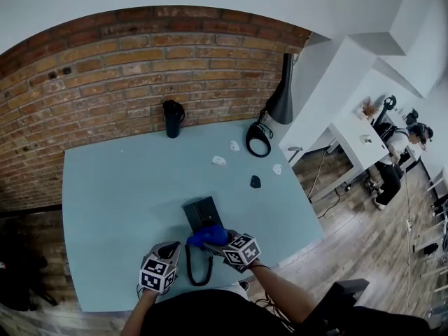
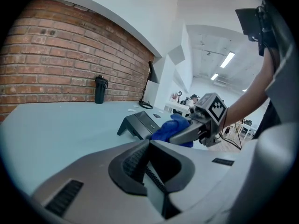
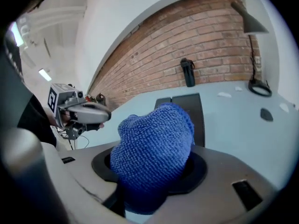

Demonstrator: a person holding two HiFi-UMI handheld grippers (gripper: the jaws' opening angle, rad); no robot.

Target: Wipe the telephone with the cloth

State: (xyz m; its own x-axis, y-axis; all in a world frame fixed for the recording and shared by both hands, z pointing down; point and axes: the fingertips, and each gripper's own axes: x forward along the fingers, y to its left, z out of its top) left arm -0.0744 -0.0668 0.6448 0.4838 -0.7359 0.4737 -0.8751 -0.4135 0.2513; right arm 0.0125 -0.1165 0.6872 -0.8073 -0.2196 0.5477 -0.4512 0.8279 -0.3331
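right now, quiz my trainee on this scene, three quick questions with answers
1. True or false: the right gripper holds the blue cloth.
2. Where on the table does the dark bottle stand? A, at the far edge by the brick wall; B, at the near edge; C, at the centre.
3. What does the left gripper hold?

Key: 1 true; 2 A; 3 nothing, its jaws are shut and empty.
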